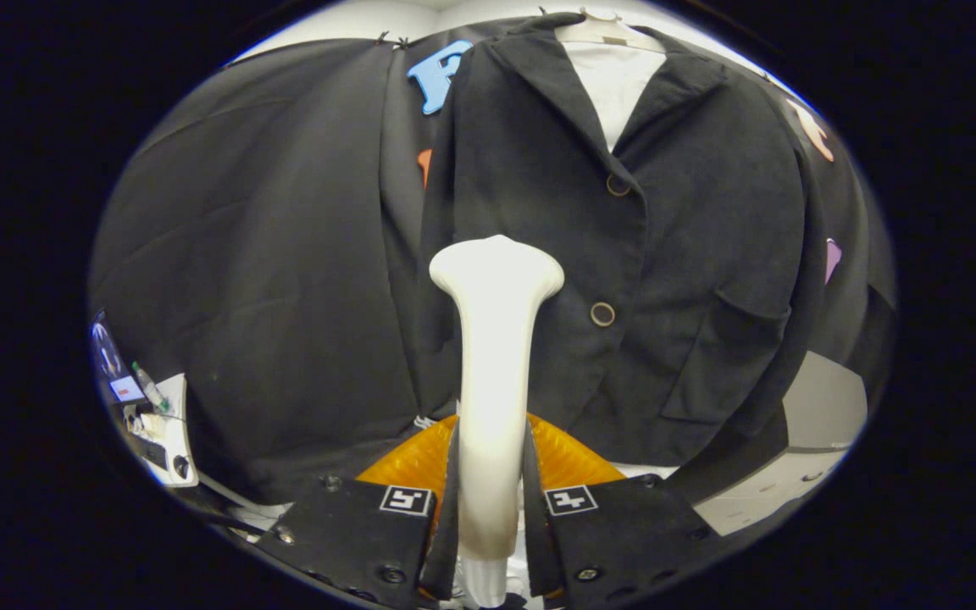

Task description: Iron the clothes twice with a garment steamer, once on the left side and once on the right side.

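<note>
A white garment steamer (pixel 494 373) stands upright between my fingers, and my gripper (pixel 490 474) is shut on its handle. Its wide head reaches up against the left front panel of a black jacket (pixel 623 280), beside the lower round button (pixel 602 314). The jacket hangs on a white hanger (pixel 602 30) over a white shirt (pixel 615 85), with a second button (pixel 618 185) higher up and a pocket (pixel 721 364) on its right side.
An orange ribbed object (pixel 416 462) lies just behind my fingers, under the jacket's hem. A white table (pixel 801 474) stands to the right. At the far left a white stand (pixel 162 432) holds small devices and a bottle.
</note>
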`<action>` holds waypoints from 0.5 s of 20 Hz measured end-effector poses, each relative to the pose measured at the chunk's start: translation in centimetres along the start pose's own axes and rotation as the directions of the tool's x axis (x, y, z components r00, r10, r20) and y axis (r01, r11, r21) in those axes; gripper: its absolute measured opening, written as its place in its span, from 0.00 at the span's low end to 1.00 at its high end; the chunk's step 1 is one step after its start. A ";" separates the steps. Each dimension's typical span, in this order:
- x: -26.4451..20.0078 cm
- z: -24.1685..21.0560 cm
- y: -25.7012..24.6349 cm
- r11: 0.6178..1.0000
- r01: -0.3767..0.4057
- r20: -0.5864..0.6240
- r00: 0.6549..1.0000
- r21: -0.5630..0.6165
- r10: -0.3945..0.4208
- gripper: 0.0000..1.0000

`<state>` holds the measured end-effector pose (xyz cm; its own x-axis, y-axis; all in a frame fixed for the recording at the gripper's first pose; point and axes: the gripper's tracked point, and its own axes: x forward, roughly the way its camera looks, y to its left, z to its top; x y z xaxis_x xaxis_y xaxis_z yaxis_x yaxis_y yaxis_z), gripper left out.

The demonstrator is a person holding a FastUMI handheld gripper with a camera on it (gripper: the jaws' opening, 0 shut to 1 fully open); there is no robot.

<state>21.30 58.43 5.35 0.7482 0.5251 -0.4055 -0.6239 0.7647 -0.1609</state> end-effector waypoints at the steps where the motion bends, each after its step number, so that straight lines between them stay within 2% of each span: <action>1: 0.1 -0.2 0.0 1.000 -0.001 -0.011 1.000 -0.002 0.001 0.35; 10: -0.5 -0.5 0.1 1.000 -0.009 -0.117 0.993 0.011 0.010 0.36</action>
<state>20.79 58.04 5.03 0.7100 0.4855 -0.5100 -0.6281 0.7642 -0.1469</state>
